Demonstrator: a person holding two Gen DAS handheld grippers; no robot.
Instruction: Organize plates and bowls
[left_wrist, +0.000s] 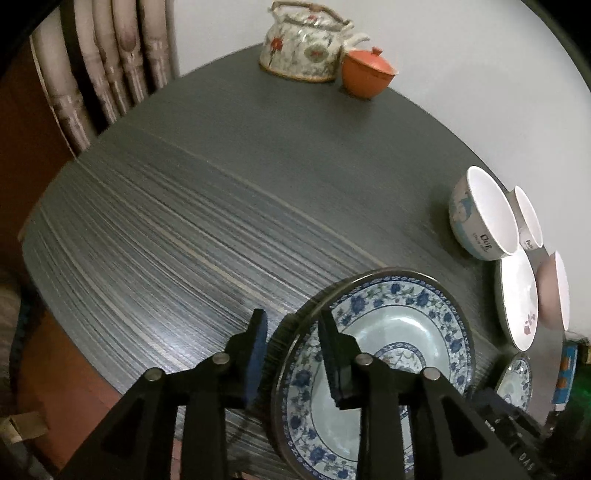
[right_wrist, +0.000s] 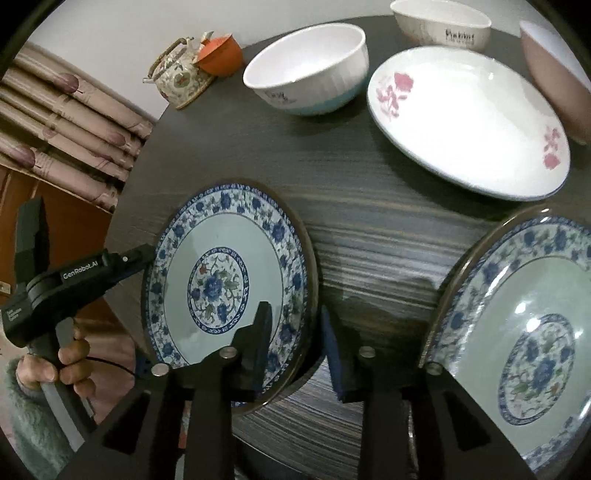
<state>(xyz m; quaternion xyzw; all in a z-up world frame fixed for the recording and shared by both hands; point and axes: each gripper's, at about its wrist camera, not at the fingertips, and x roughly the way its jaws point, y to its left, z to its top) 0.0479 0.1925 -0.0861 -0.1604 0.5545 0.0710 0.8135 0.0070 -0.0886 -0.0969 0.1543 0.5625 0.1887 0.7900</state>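
Right wrist view: both grippers' fingers (right_wrist: 263, 334) angle downward, slightly parted, straddling blue-patterned plate (right_wrist: 221, 284) rim.

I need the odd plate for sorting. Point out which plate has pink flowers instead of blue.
The white plate with pink flowers, lying beyond the two blue-and-white plates and beside the blue-based bowl; its centre is plain white.

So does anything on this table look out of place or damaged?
Nothing looks broken or spilled. One oddity: the blue-and-white floral plate sits at the grey table's near edge, its rim jutting past it, straddled by both hand-held grippers.
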